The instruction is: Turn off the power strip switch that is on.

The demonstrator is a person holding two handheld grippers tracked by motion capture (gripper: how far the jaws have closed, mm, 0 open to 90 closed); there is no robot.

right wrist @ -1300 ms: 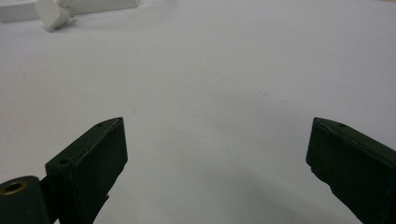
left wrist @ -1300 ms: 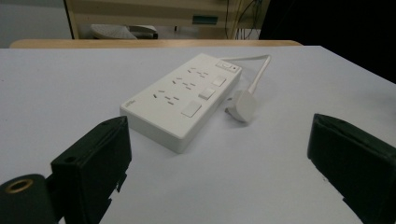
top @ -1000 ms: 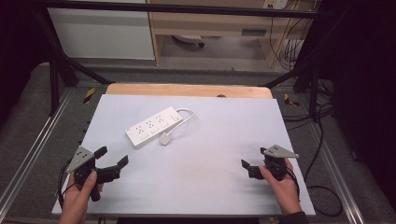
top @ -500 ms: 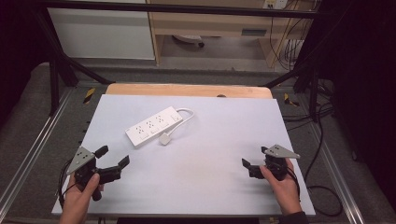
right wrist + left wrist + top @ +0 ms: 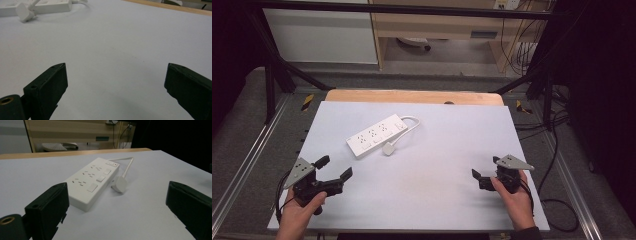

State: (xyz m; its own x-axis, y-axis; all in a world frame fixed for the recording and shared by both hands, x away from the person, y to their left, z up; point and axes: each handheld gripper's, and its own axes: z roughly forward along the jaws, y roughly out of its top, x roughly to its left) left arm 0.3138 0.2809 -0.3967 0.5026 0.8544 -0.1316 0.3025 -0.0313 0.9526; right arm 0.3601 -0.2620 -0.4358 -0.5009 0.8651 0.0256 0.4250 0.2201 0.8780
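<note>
On table (image 5: 442, 165), unlabelled white power strip (image 5: 377, 135).

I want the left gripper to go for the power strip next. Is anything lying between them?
Nothing visible: bare table lies between the open left gripper and the power strip; its plug sits beside it.

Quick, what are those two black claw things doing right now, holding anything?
Left tool: open, holding nothing.
Right tool: open, holding nothing.

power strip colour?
White: the power strip, its cord and its plug are all white. It shows best in the left gripper view.
</note>
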